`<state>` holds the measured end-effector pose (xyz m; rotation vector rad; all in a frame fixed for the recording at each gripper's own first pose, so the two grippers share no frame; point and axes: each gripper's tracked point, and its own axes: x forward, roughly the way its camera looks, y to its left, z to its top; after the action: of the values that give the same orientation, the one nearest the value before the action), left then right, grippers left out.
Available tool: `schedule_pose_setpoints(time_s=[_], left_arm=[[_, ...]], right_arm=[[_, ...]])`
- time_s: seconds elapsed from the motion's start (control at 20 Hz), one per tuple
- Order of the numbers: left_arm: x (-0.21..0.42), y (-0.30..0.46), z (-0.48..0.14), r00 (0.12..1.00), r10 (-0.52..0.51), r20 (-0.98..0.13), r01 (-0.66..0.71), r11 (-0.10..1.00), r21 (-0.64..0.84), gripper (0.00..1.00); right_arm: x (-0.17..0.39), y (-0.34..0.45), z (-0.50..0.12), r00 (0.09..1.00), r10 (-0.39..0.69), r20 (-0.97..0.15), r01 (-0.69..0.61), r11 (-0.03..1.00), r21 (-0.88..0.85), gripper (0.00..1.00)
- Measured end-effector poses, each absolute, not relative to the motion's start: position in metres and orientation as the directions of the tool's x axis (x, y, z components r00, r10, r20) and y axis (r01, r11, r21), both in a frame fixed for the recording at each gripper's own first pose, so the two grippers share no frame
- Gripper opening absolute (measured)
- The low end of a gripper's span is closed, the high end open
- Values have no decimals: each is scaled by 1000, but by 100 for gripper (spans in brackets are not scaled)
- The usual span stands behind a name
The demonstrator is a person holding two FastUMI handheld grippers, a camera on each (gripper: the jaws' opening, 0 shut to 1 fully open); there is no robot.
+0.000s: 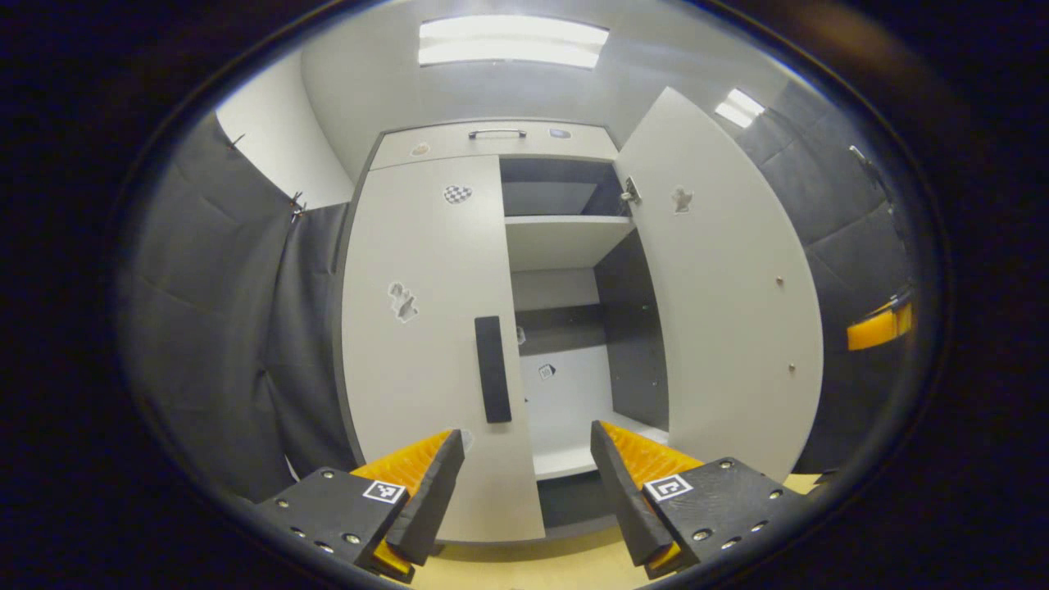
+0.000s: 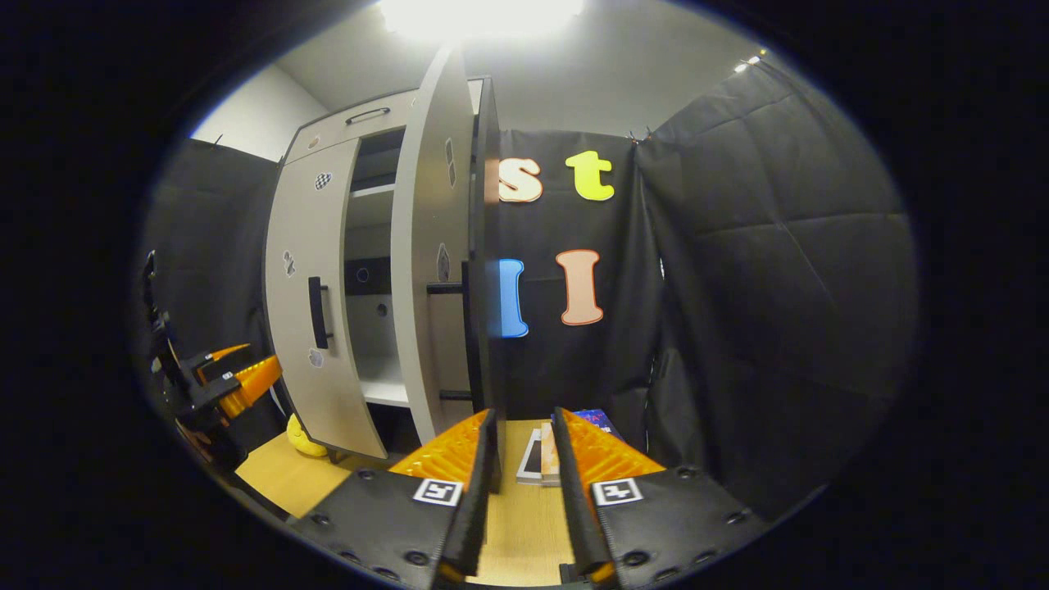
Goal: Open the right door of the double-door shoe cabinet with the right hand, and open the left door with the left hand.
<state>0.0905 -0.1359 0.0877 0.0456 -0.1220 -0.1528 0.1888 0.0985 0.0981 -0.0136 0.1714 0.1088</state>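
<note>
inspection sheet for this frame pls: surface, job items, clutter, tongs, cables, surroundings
Surface: light wooden floor, bare between the right tongs' fingers.
Job's things: tall grey double-door shoe cabinet; right door swung wide open; left door shut or nearly so, its black vertical bar handle untouched.
Clutter: small yellow object at the cabinet's foot; flat boxes or books on the floor by the wall.
Grippers: left tongs open, short of the handle, holding nothing; right tongs parted narrowly, holding nothing.
Cables: nothing seen.
Surroundings: black quilted cloth wall, white ceiling light panel.
</note>
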Motion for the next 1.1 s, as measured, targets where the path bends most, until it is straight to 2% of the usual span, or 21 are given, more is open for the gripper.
schedule_pose_setpoints(time_s=[0.2,0.25,0.7,0.8,1.1], left_arm=[[123,-139,106,982,-135,130,127,989,73,89],[133,-139,109,983,-129,128,121,990,71,89],[213,-145,115,991,-102,90,98,994,43,90],[228,-146,109,992,-106,62,106,994,9,91],[260,-124,109,998,-25,51,25,1000,10,89]], right_arm=[[193,82,102,990,18,-138,-22,999,-28,93],[193,83,102,990,11,-137,-14,1000,-21,96],[185,64,99,984,-69,-162,57,996,-72,94],[184,62,98,983,-90,-162,80,995,-64,96],[174,50,99,982,-116,-152,115,993,-14,94]])
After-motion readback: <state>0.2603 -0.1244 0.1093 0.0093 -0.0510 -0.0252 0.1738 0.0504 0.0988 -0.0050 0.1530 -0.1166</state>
